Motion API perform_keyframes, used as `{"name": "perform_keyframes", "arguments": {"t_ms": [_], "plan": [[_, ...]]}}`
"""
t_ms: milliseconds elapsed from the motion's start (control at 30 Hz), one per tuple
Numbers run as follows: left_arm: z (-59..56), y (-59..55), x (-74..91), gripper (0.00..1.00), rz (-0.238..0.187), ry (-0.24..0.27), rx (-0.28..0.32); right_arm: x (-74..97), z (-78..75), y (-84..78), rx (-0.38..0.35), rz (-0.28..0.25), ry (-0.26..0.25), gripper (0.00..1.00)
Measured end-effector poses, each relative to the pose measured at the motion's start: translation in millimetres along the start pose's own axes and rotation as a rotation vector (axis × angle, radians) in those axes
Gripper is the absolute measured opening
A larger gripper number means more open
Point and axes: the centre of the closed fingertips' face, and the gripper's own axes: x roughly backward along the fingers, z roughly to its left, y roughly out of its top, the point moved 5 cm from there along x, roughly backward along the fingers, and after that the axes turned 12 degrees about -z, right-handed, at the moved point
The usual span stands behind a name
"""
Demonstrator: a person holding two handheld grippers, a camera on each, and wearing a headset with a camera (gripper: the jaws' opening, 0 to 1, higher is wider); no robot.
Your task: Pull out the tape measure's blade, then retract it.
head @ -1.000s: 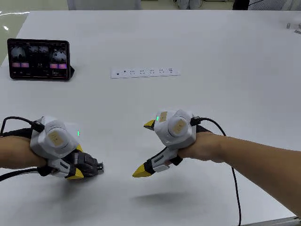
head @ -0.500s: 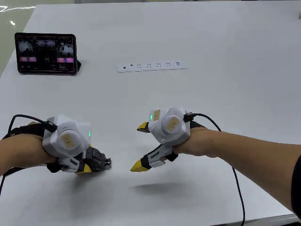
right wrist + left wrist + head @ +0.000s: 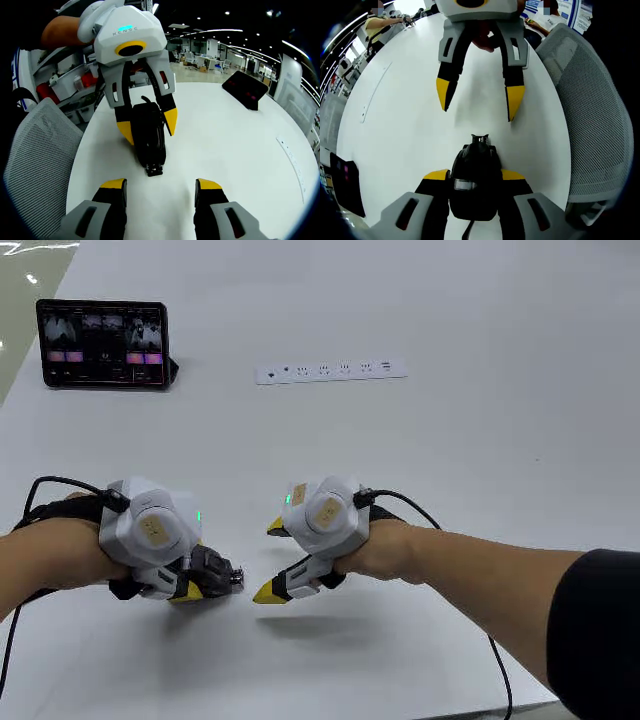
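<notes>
So the left tool (image 3: pixel 195 582) is clamped down on the tape measure (image 3: pixel 212 573). It's a black case pinched between the two yellow-tipped jaws, sitting low over the white worktop (image 3: pixel 450 440). In the left gripper view you can see the left tool (image 3: pixel 474 175) squeezing the tape measure (image 3: pixel 472 190) on both sides, with the little metal hook (image 3: pixel 480 137) of the blade poking out just past the jaw tips. The blade looks fully wound in; only that hook end sticks out.

The right tool (image 3: pixel 272 560) is spread wide with nothing in it. It sits straight ahead of the left one, nose to nose, jaw tips close to the hook but not touching. From the right gripper view, the right tool (image 3: pixel 161 184) has its jaws either side of the line to the hook (image 3: pixel 154 171), which sits just beyond its tips.

A tablet (image 3: pixel 102 329) and a power strip (image 3: pixel 332 370) are well out past both tools. A mesh chair (image 3: pixel 590 110) sits off to the side.
</notes>
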Motion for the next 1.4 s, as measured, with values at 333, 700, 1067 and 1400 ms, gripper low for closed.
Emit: {"name": "perform_keyframes", "arguments": {"t_ms": [333, 700, 1067, 1400], "plan": [[-2.0, -1.5, -0.5, 0.33, 0.013, 0.01, -0.012, -21.9, 8.9, -3.4, 0.05, 0.023, 0.051, 0.38], [-1.3, -2.7, -1.0, 0.33, -0.007, 0.002, -0.009, -37.2, 5.3, -3.8, 0.093, 0.042, 0.068, 0.17], [-2.3, -2.4, -2.1, 0.33, -0.011, -0.005, -0.005, -41.0, 8.5, -1.2, 0.124, 0.083, 0.096, 0.13], [-3.1, -2.7, -2.3, 0.33, -0.008, -0.002, -0.004, -39.9, 6.4, -4.2, 0.126, 0.059, 0.109, 0.1]]}}
